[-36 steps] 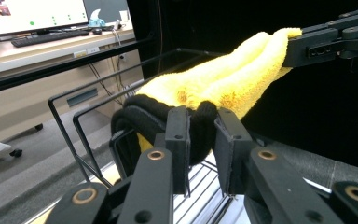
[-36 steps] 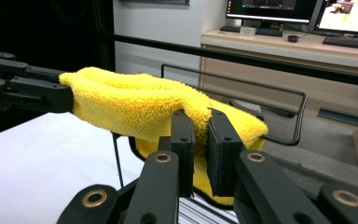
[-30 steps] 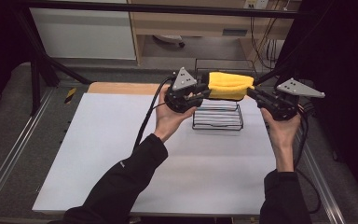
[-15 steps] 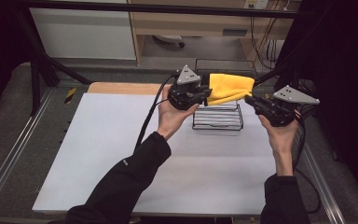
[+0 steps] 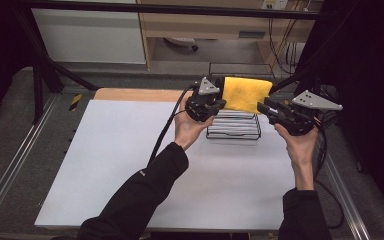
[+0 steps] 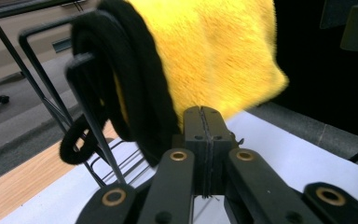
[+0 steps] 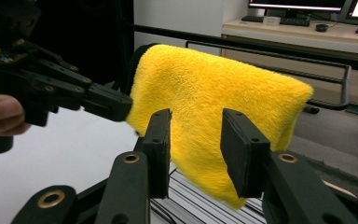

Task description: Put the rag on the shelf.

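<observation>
1. A fluffy yellow microfibre cloth (image 5: pixel 246 93) with a black trim edge hangs draped over the top bar of a black wire rack (image 5: pixel 234 127); the rack stands on the white desk (image 5: pixel 105 165), toward its far edge and right of its middle.
2. In the right gripper view the cloth (image 7: pixel 214 116) falls as a broad sheet from the bar, its lower edge hanging above the rack's wire base (image 7: pixel 200 210).
3. The left gripper (image 5: pixel 215 102) sits at the left end of the cloth, just beside the rack's near-left corner, held up off the desk by the person's left hand (image 5: pixel 190 129).
4. In the left gripper view its jaws are pressed tight together, meeting in a thin seam, and they pinch the lower edge of the cloth (image 6: pixel 214 51) where the yellow pile meets the rolled black trim (image 6: pixel 135 93).
5. The right gripper (image 5: pixel 266 107) is at the right end of the rack, level with the cloth's lower right corner, held by the right hand (image 5: pixel 298 145).
6. Its jaws stand apart with a clear gap; the cloth shows through that gap, beyond the pads and not between them, so this gripper holds nothing.
7. The left gripper (image 7: pixel 123 106) shows in the right gripper view at the cloth's left edge, its tip against the yellow pile.
</observation>
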`<state>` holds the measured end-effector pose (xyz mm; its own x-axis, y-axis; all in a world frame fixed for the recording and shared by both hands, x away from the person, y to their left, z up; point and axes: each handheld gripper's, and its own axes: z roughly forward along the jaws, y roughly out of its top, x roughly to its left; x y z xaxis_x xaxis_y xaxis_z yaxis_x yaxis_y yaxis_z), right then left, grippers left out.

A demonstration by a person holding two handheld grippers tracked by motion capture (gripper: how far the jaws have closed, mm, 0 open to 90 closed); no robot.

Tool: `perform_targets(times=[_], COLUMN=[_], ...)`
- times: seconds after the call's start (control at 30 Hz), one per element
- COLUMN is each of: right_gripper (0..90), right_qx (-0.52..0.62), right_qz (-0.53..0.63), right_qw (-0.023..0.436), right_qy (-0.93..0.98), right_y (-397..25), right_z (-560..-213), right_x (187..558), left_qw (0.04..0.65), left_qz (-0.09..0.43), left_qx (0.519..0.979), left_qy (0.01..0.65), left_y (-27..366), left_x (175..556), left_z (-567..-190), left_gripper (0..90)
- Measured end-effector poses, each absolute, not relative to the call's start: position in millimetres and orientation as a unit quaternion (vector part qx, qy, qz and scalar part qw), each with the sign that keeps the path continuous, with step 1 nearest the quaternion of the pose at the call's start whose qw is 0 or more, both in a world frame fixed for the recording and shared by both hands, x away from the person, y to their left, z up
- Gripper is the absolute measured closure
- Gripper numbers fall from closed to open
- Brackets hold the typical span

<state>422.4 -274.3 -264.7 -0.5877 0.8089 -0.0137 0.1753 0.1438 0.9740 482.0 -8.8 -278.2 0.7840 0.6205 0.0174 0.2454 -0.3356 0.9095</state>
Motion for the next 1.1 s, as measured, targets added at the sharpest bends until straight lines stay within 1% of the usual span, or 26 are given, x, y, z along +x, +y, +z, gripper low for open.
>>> perform_targets(times=[0.1,0.17,0.27,0.43,0.57,0.7,0.9,1.1], right_gripper=[81.8,85.0,86.6,85.6,80.7,72.0,54.6,40.6], right_qx=[0.373,0.393,0.413,0.425,0.413,0.4,0.394,0.397], right_qz=[0.542,0.525,0.516,0.515,0.521,0.527,0.537,0.543], right_qw=[0.272,0.272,0.274,0.278,0.277,0.273,0.26,0.236], right_qy=[0.703,0.705,0.699,0.691,0.693,0.699,0.699,0.702], right_y=[-271,-270,-271,-274,-274,-273,-270,-264], right_z=[-274,-284,-296,-305,-301,-294,-285,-289], right_x=[433,441,450,457,450,439,424,413], left_qw=[0.503,0.502,0.5,0.502,0.508,0.51,0.5,0.491], left_qz=[0.189,0.196,0.201,0.195,0.189,0.179,0.184,0.175], left_qx=[0.798,0.798,0.797,0.796,0.796,0.798,0.805,0.812], left_qy=[0.273,0.272,0.273,0.276,0.271,0.266,0.262,0.263], left_y=[-12,-14,-14,-13,-7,0,18,43], left_x=[485,487,490,495,491,483,473,463], left_z=[-283,-285,-287,-290,-288,-285,-283,-290], left_gripper=[90.0,90.0,90.0,90.0,88.9,79.2,64.2,49.7])
